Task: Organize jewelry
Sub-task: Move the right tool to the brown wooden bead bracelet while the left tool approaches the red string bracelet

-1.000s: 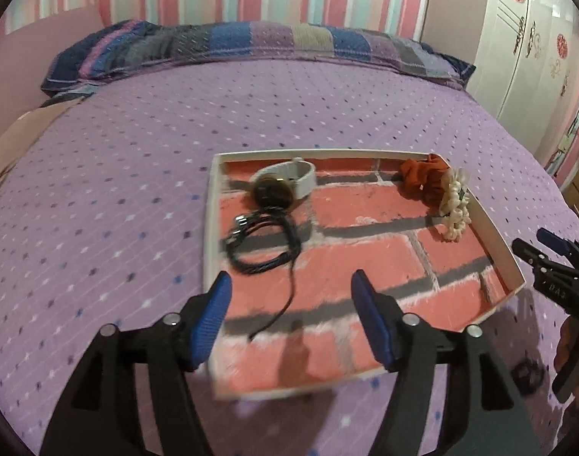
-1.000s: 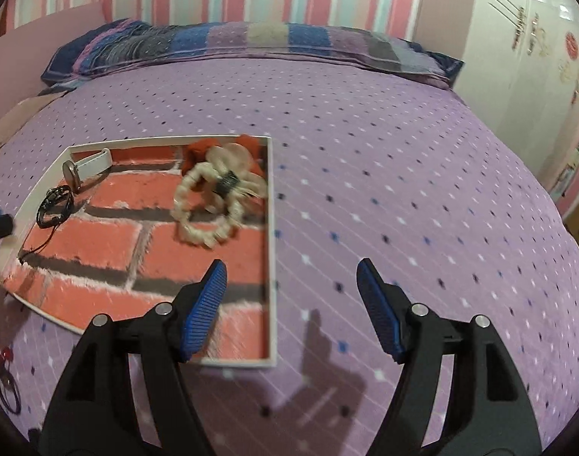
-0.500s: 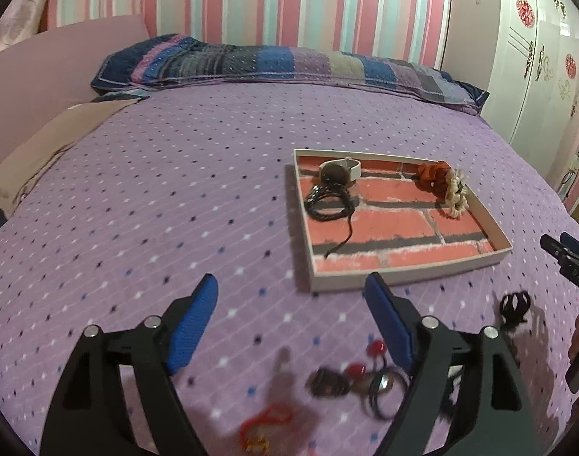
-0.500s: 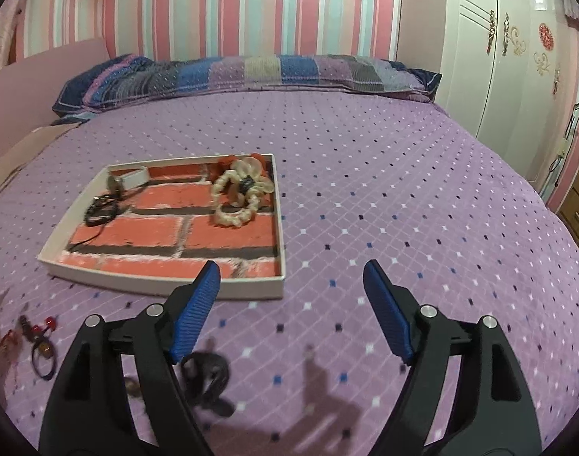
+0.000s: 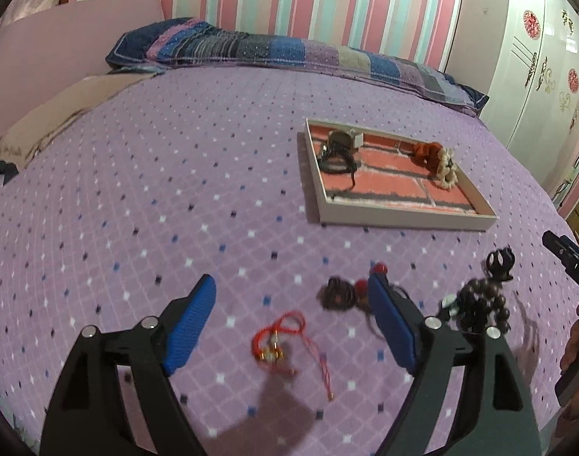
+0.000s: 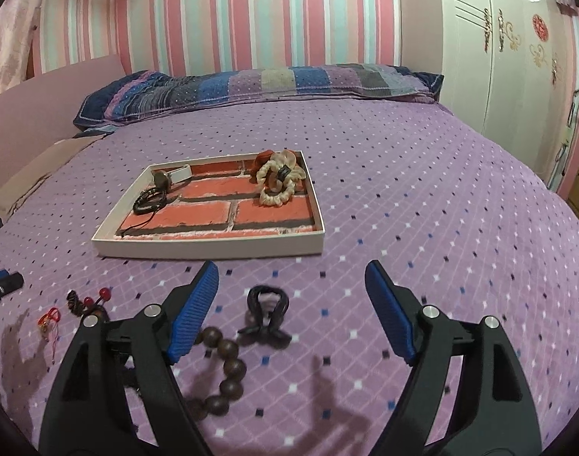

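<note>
A: Left wrist view: the left hand-held gripper [image 5: 291,325] was held wide apart and empty over the bed [image 5: 175,190], a red cord charm [image 5: 276,342] seen lying between its blue pads. How was it judged to handle?

B: Light, limp and prone to snagging; best pinched at the knotted gold beads. The right hand-held gripper [image 6: 291,307] was likewise spread and empty, near the black claw clip [image 6: 266,311] and wooden bead bracelet [image 6: 223,364].

A: And the tray [image 6: 213,245]?

B: Well apart, already holding a watch [image 6: 168,176], black cord [image 6: 149,203] and scrunchies [image 6: 278,182]. The bracelet was partly hidden behind a finger; the small dark pieces were blurred.
</note>
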Motion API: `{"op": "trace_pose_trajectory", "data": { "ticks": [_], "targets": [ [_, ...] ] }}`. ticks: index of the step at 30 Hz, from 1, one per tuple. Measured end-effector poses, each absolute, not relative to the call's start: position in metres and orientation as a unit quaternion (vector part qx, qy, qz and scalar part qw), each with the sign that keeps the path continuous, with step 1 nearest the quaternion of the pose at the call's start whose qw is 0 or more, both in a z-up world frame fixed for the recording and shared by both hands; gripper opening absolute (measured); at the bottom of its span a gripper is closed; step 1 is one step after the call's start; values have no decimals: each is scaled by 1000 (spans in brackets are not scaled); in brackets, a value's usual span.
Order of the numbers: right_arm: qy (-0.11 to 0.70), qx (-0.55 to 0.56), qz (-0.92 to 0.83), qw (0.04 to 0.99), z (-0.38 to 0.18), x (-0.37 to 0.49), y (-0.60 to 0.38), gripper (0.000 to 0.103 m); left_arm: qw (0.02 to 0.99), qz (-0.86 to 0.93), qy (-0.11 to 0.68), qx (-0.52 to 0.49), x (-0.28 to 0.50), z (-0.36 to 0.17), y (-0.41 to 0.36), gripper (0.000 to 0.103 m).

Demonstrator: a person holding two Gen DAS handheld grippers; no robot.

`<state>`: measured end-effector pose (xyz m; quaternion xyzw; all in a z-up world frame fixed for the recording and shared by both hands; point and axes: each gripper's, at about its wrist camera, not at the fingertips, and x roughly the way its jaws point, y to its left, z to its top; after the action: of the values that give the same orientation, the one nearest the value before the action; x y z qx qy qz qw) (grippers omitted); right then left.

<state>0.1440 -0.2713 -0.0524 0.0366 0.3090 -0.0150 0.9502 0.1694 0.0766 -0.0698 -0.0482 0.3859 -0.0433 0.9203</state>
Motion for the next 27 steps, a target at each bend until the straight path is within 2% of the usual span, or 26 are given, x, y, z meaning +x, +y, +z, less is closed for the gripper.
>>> {"op": "trace_pose_trajectory", "data": {
  "ticks": [27],
  "targets": [
    [345, 21, 16, 938, -98, 109, -224, 78, 910, -53, 409, -32, 165, -101, 61, 80]
  ]
}}
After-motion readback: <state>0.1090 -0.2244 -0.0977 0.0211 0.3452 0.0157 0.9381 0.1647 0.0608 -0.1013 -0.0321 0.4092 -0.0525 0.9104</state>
